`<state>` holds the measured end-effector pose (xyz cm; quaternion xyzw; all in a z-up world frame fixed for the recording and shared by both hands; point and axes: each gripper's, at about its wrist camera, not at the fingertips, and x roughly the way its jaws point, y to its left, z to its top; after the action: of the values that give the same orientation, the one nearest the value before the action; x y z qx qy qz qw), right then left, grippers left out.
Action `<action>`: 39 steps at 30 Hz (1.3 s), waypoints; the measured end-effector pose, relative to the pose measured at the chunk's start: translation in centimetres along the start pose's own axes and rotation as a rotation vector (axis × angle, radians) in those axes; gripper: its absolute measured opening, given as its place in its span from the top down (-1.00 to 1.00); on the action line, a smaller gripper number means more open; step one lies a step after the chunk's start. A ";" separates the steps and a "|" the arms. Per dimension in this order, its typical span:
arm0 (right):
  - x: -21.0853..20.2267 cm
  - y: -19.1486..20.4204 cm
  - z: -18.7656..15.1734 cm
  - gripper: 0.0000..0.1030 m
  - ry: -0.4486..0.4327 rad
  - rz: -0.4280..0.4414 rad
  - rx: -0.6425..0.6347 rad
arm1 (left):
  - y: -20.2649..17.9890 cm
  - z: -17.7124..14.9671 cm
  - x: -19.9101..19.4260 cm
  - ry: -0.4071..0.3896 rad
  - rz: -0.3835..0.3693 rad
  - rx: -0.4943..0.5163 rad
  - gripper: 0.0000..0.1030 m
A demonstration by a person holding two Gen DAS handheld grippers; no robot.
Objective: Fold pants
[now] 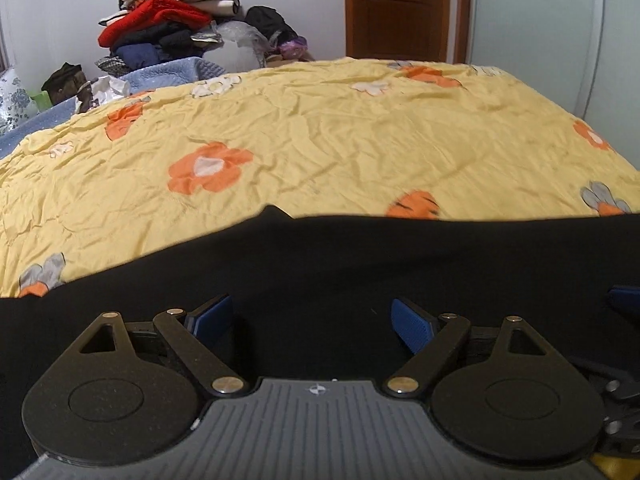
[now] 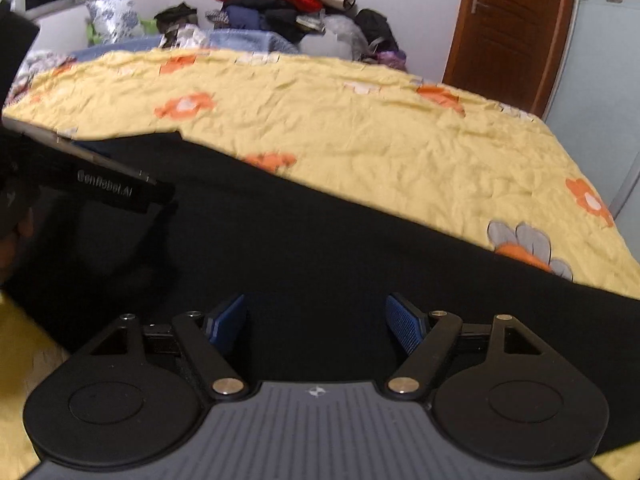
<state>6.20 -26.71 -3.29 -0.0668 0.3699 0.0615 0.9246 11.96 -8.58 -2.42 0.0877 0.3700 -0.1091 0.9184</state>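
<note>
Black pants [image 1: 320,264] lie spread across the near part of a yellow flowered bedspread [image 1: 320,128]. My left gripper [image 1: 312,320] is open, its blue pads [image 1: 410,322] wide apart just over the black cloth, with nothing between them. In the right wrist view the pants [image 2: 300,248] run as a wide band from upper left to lower right. My right gripper [image 2: 316,318] is open over them, blue pads [image 2: 402,322] apart and empty. The left gripper's body [image 2: 92,184] shows at the left edge there, and a blue pad of the right gripper [image 1: 626,298] shows at the left view's right edge.
A heap of clothes [image 1: 168,28] with a red knit on top is piled at the far left of the bed, on a blue blanket [image 1: 168,70]. A brown door [image 1: 396,8] stands behind the bed. The bedspread [image 2: 360,132] stretches far and to the right.
</note>
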 end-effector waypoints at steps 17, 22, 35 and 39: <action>-3.2 -2.0 -3.5 -0.52 -0.040 -0.024 0.112 | -3.7 -2.8 -2.7 0.018 -0.011 0.050 -0.80; -3.2 -3.0 -4.0 -0.52 -0.029 -0.038 0.137 | -4.5 -2.9 -2.8 0.016 0.001 0.060 -0.80; -8.1 -12.9 -10.3 -0.52 -0.150 -0.060 0.605 | -4.9 -4.0 -4.3 -0.089 0.038 0.064 -0.82; -10.2 -17.7 -13.7 -0.52 -0.251 -0.109 0.855 | -5.1 -4.8 -3.8 -0.068 0.033 0.069 -0.83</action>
<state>-7.51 -47.05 -4.71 0.3098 0.2429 -0.1381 0.9088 4.77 -11.83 -3.57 0.1218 0.3329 -0.1098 0.9286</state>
